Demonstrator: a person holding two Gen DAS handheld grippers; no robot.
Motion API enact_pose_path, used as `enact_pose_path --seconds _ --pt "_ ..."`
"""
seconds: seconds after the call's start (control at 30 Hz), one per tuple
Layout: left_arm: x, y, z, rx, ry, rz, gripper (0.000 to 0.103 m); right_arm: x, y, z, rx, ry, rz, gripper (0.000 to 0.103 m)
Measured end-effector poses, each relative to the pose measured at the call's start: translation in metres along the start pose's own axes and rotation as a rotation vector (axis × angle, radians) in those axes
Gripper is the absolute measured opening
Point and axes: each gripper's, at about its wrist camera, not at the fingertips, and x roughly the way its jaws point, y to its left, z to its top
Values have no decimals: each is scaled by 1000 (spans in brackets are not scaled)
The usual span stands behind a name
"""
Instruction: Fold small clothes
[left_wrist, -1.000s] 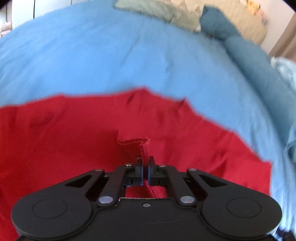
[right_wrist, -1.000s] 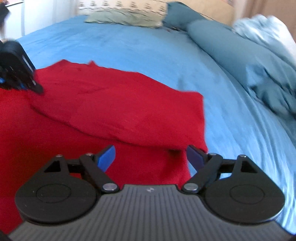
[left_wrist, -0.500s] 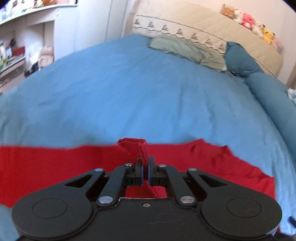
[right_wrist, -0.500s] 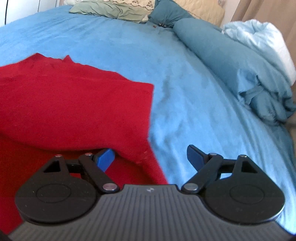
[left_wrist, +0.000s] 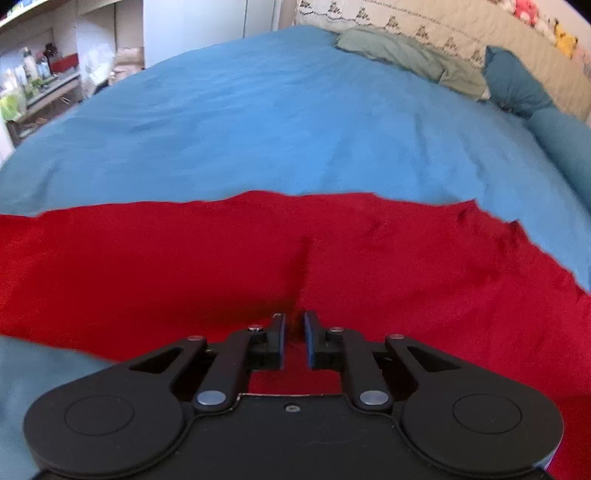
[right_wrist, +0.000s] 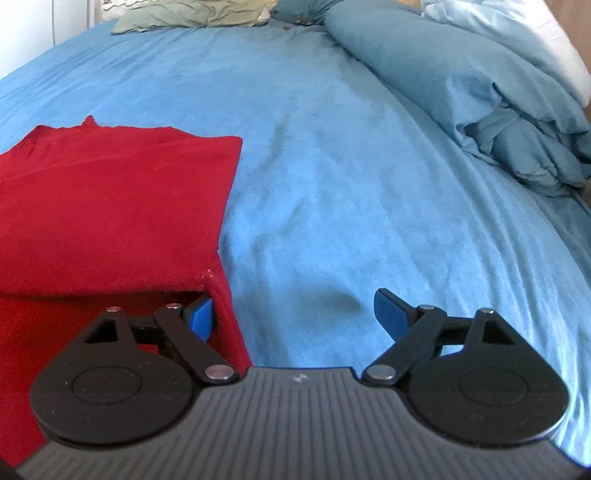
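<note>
A red garment (left_wrist: 221, 266) lies on the blue bed sheet (left_wrist: 295, 129), folded over on itself. My left gripper (left_wrist: 294, 338) is low over it, its jaws a narrow gap apart with red cloth between them; a crease runs forward from the tips. In the right wrist view the garment (right_wrist: 110, 206) lies at the left with a folded upper layer. My right gripper (right_wrist: 293, 314) is open wide at the garment's right edge, its left finger (right_wrist: 201, 314) against the cloth, its right finger (right_wrist: 388, 310) over bare sheet.
A rolled teal duvet (right_wrist: 461, 85) runs along the right side of the bed. Pillows (left_wrist: 406, 55) and a headboard with plush toys (left_wrist: 535, 22) are at the far end. Shelves with clutter (left_wrist: 40, 81) stand left of the bed.
My left gripper pulled the pinched cloth back and down onto the garment, and its jaws have parted slightly. My right gripper slid right to the garment's edge, staying open.
</note>
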Motion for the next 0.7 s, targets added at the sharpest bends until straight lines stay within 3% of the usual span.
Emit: enact_pose_path --seconds 0.1,0.17,0.23,0.37,0.5,0.63,0.7 --pt "-23 -6 -1 103 -14 75 24 -21 4 4 -53 9 18 102" --pt "-36 -16 1 170 -52 54 47 -45 15 12 -97 -46 86 102" --pt "-40 -28 5 212 -73 5 53 -58 35 20 -132 -84 196 102" --pt "-22 -56 14 235 -72 -65 54 -37 72 30 -127 -75 306 101" --pt "-3 -71 25 196 -56 -111 54 6 63 16 -13 30 268 101" --pt "4 -73 26 194 -42 -113 54 -3 54 18 -26 11 257 101" --pt "6 -72 24 202 -38 -111 54 -15 57 31 -33 -53 287 102"
